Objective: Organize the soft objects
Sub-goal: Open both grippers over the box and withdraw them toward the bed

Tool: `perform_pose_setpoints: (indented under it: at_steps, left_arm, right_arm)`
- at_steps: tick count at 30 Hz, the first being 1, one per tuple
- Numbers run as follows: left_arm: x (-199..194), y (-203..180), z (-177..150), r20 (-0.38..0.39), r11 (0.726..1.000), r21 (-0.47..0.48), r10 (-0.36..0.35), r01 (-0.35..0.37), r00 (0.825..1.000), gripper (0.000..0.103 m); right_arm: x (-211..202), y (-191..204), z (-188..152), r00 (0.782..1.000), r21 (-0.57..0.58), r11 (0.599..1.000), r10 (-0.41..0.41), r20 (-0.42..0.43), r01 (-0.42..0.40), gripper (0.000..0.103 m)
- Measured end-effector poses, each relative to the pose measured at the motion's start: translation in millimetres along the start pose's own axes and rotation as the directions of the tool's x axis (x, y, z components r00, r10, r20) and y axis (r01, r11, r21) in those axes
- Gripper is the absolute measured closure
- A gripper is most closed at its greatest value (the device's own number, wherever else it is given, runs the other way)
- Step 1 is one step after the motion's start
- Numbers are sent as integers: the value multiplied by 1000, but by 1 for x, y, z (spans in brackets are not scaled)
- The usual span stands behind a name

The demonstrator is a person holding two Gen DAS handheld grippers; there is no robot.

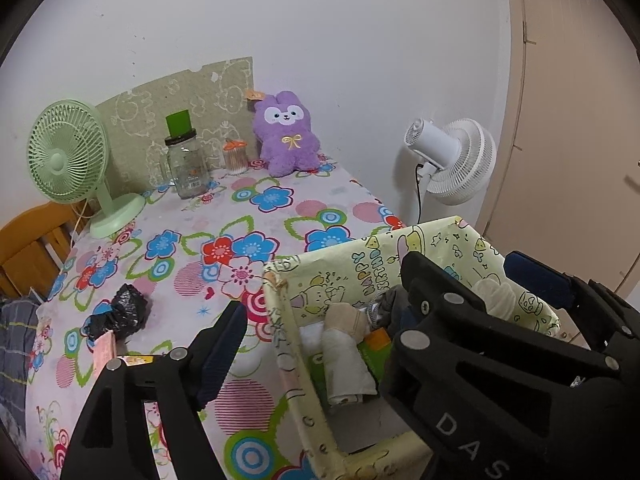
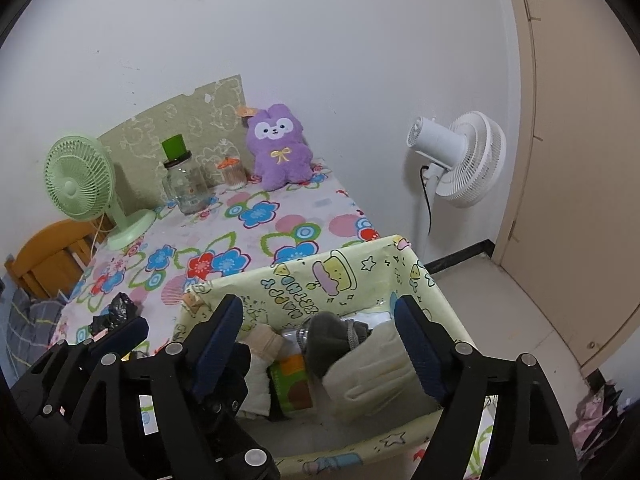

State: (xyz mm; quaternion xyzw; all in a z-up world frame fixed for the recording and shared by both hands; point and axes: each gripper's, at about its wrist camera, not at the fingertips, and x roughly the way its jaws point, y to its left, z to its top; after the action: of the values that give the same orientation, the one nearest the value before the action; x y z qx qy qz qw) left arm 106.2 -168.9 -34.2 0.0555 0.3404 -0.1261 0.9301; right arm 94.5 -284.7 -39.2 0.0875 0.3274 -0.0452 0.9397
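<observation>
We've got both grippers wide, gripping nothing: right gripper (image 2: 320, 340) over the box (image 2: 400, 258) w/ socks (image 2: 336, 336) inside; left gripper (image 1: 320, 316) straddles its left wall.

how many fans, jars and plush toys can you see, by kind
fans: 2, a green desk fan and a white floor fan
jars: 2, a glass jar and a small swab jar
plush toys: 1, a purple plush
total: 5

We see our right gripper (image 2: 320, 344) open above the yellow box (image 2: 340, 276); a cream glove (image 2: 376, 372) lies inside at five o'clock.
</observation>
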Motion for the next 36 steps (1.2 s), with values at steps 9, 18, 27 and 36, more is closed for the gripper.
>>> perform_pose_setpoints:
  at_steps: [9, 18, 27, 36]
  left_arm:
    - [-21, 17, -1, 37, 1000, -23, 7, -6, 999, 19]
    - [-39, 34, -3, 66, 999, -40, 14, -11, 998, 18]
    - [-55, 55, -3, 88, 998, -60, 23, -18, 996, 18]
    - [-70, 77, -5, 115, 997, -71, 43, -35, 992, 18]
  right_arm:
    - [-17, 20, 2, 1000, -16, 1000, 11, 29, -10, 20]
    - [-32, 40, 3, 998, -29, 999, 28, 58, -26, 17]
    - [-46, 64, 4, 995, -62, 997, 40, 87, -35, 17]
    - [-56, 88, 6, 993, -83, 995, 68, 96, -60, 17]
